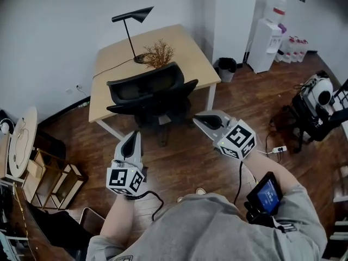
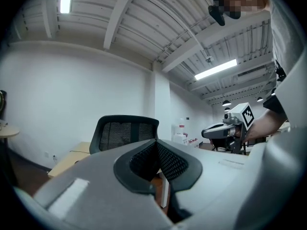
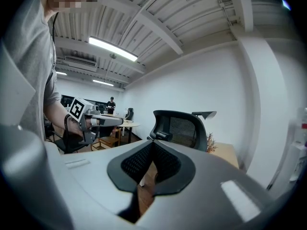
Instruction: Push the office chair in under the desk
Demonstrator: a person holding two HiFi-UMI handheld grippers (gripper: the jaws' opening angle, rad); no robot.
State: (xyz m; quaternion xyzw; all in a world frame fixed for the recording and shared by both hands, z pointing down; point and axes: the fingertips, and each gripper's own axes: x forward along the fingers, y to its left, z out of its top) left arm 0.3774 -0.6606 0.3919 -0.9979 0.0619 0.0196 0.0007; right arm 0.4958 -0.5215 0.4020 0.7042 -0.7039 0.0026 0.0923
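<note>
A black mesh-backed office chair (image 1: 148, 93) stands at the near side of a light wooden desk (image 1: 190, 53), its seat partly under the top and its backrest toward me. My left gripper (image 1: 134, 134) is shut and empty, a short way in front of the chair's left side without touching it. My right gripper (image 1: 197, 120) is also shut and empty, just off the chair's right armrest. In the left gripper view the shut jaws (image 2: 156, 143) point level at the backrest (image 2: 125, 132). In the right gripper view the gripper (image 3: 152, 145) faces the chair (image 3: 181, 125) from its right.
On the desk stand a black lamp (image 1: 132, 20) and a dried plant (image 1: 158, 53). A bin (image 1: 227, 68) and a water dispenser (image 1: 266, 43) stand right of the desk. Black equipment (image 1: 315, 109) and a power strip (image 1: 278, 149) lie right; a round table (image 1: 22, 140) and wooden shelf (image 1: 51, 178) left.
</note>
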